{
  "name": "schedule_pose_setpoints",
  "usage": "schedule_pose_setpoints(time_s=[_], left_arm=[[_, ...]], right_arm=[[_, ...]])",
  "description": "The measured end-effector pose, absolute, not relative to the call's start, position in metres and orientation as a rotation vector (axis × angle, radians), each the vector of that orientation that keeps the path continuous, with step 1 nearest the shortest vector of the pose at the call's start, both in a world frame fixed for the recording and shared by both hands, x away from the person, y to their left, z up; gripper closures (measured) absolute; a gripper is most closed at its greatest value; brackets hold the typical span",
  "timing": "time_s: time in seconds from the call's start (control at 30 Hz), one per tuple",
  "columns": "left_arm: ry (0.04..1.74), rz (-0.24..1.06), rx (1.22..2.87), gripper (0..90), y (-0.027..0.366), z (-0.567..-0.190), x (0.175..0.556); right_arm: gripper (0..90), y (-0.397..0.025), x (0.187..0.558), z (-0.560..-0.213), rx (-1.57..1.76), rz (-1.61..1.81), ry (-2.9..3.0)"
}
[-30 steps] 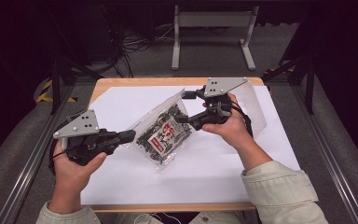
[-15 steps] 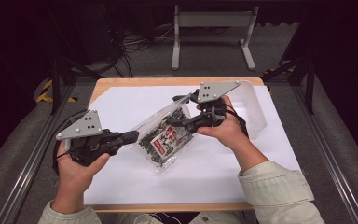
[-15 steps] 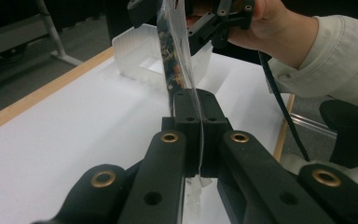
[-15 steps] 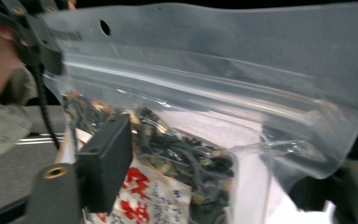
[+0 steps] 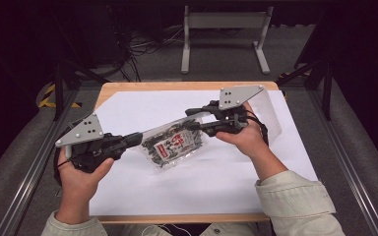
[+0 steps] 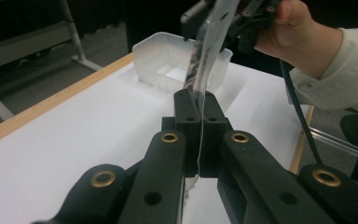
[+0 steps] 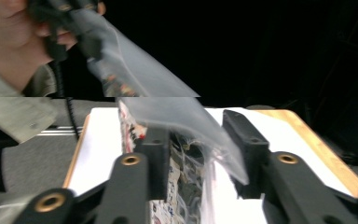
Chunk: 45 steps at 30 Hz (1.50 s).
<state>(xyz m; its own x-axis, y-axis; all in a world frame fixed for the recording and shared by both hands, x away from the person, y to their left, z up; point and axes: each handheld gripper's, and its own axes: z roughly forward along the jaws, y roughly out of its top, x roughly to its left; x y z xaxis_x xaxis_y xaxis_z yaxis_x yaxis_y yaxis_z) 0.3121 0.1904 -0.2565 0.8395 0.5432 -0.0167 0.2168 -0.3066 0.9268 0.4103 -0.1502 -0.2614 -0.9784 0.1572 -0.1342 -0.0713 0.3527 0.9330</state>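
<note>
My left gripper (image 5: 137,138) is clamped on one edge of the clear bag (image 5: 173,143), which hangs above the middle of the table (image 5: 177,218). My right gripper (image 5: 191,118) stands apart around the bag's other end. A clear container (image 6: 168,65) sits near the far right corner.

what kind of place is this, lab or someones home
Most likely a lab or data-recording studio, not a home. A wooden table covered with white paper sits inside a metal rail frame, surrounded by dark backdrops, with loose cables on the grey floor behind.
</note>
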Motion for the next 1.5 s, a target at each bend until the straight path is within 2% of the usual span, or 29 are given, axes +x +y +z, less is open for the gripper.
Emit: schedule_pose_setpoints(time_s=[0.13,0.53,0.67,0.83,0.9,1.23,1.5], left_arm=[[0.587,0.39,1.884,89.6,0.19,-0.257,0.312],[0.606,0.402,1.845,87.2,0.192,-0.258,0.314],[0.608,0.4,1.829,78.0,0.194,-0.258,0.315],[0.64,0.423,1.795,54.8,0.195,-0.259,0.317],[0.634,0.42,1.785,48.6,0.197,-0.259,0.318],[0.641,0.457,1.738,36.9,0.205,-0.263,0.319],[0.659,0.428,1.756,35.0,0.209,-0.271,0.325]], right_arm=[[73.4,-0.152,0.408,-0.261,0.031,1.678,2.469],[77.5,-0.152,0.402,-0.261,0.009,1.655,2.523],[77.9,-0.153,0.401,-0.261,0.013,1.67,2.526],[78.1,-0.155,0.401,-0.26,0.03,1.672,2.528],[78.2,-0.157,0.402,-0.259,0.045,1.68,2.523],[78.1,-0.172,0.406,-0.252,0.117,1.729,2.476],[78.1,-0.187,0.41,-0.242,0.205,1.737,2.414]])
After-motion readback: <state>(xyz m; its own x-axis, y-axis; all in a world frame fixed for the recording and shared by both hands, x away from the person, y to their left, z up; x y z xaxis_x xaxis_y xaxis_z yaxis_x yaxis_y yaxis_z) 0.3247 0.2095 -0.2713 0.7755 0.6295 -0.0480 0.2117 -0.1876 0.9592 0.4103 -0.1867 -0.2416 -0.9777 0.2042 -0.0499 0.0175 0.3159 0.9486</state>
